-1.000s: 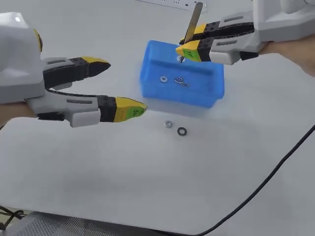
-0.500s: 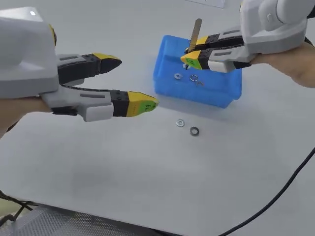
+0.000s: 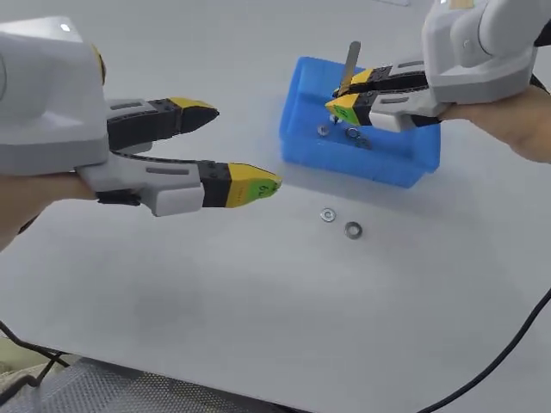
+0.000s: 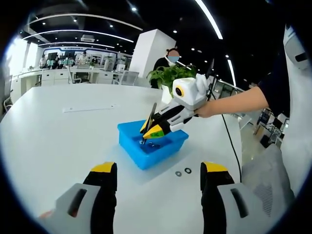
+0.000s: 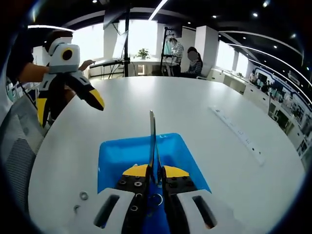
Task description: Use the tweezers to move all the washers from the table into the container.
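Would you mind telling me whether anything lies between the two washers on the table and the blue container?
Nothing visible does: bare table separates the silver washer and dark washer from the container's near wall. The right gripper holds the tweezers above the container.

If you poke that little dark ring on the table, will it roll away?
Probably not: the dark washer lies flat on the table, so it should slide rather than roll. It looks tiny and thin, so likely light and fiddly for the tweezers to pinch.
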The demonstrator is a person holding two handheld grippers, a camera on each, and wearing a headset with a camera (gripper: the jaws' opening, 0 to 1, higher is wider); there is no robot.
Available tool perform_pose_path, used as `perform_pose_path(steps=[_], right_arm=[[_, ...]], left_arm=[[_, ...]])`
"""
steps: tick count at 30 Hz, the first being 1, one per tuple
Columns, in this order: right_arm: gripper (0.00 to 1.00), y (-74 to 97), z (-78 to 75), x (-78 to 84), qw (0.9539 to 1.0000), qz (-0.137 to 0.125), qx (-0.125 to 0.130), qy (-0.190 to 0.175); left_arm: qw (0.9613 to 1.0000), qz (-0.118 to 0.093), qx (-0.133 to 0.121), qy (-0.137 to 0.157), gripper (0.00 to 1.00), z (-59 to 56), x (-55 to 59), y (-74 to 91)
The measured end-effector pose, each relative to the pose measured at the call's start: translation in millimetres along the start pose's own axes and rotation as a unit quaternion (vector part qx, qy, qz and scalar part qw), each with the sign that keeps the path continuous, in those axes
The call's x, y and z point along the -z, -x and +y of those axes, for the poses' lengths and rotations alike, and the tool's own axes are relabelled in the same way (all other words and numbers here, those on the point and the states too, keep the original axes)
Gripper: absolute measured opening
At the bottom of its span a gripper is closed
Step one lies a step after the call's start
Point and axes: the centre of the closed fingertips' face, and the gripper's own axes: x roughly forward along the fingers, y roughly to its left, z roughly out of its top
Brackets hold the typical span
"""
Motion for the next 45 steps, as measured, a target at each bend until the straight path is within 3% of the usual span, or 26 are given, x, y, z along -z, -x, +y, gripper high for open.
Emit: perform_pose_path(steps=[3, 7, 10, 13, 14, 16, 17, 20, 28, 32, 36, 45], right_arm=[[0.11, 0.8, -0.6, 0.4, 1.0, -0.003, 0.001, -0.001], [0.11, 1.1, 1.1, 5.5, 1.0, -0.004, 0.0, -0.004], [0.11, 2.0, 1.4, 3.8, 0.9999, -0.01, 0.002, -0.007], [0.11, 1.6, 1.6, 3.1, 0.9999, -0.011, 0.002, -0.008], [0.11, 1.4, 2.0, 2.9, 0.9999, -0.012, 0.002, -0.007], [0.11, 1.3, 3.8, 2.0, 0.9999, -0.012, 0.001, -0.005], [0.11, 1.5, 4.3, 1.7, 0.9999, -0.012, 0.001, -0.005], [0.11, 1.7, 5.9, 0.9, 0.9999, -0.011, 0.0, -0.003], [0.11, 4.7, 9.6, 0.2, 0.9999, -0.01, -0.002, -0.003], [0.11, 6.4, 11.3, 0.3, 0.9999, -0.009, -0.003, -0.004], [0.11, 6.6, 12.1, -0.4, 0.9999, -0.009, -0.002, -0.006], [0.11, 4.9, 9.6, -0.3, 0.9999, -0.011, -0.002, -0.01]], left_arm=[[1.0, -0.004, 0.003, -0.003, 0.74, -0.5, -3.2, -1.5], [0.9998, -0.013, 0.011, -0.009, 0.74, 1.3, -16.5, -9.5], [0.9995, -0.023, 0.016, -0.015, 0.75, 4.2, -29.9, -18.9], [0.9984, -0.046, 0.027, -0.018, 0.75, 6.8, -48.7, -33.3], [0.9981, -0.047, 0.028, -0.028, 0.74, 8.0, -54.3, -40.8], [0.9948, -0.059, 0.031, -0.076, 0.69, 14.1, -63.7, -55.4], [0.994, -0.058, 0.033, -0.087, 0.66, 15.1, -64.6, -60.9], [0.9946, -0.04, 0.05, -0.082, 0.66, 13.5, -66.2, -77.7], [0.9929, -0.033, 0.069, -0.091, 0.64, 16.5, -76.9, -94.1], [0.9901, -0.037, 0.087, -0.104, 0.49, 14.5, -82.7, -100.3], [0.9849, -0.016, 0.103, -0.139, 0.37, 10.5, -78.5, -107.0], [0.9807, -0.004, 0.117, -0.156, 0.24, 10.3, -79.9, -119.5]])
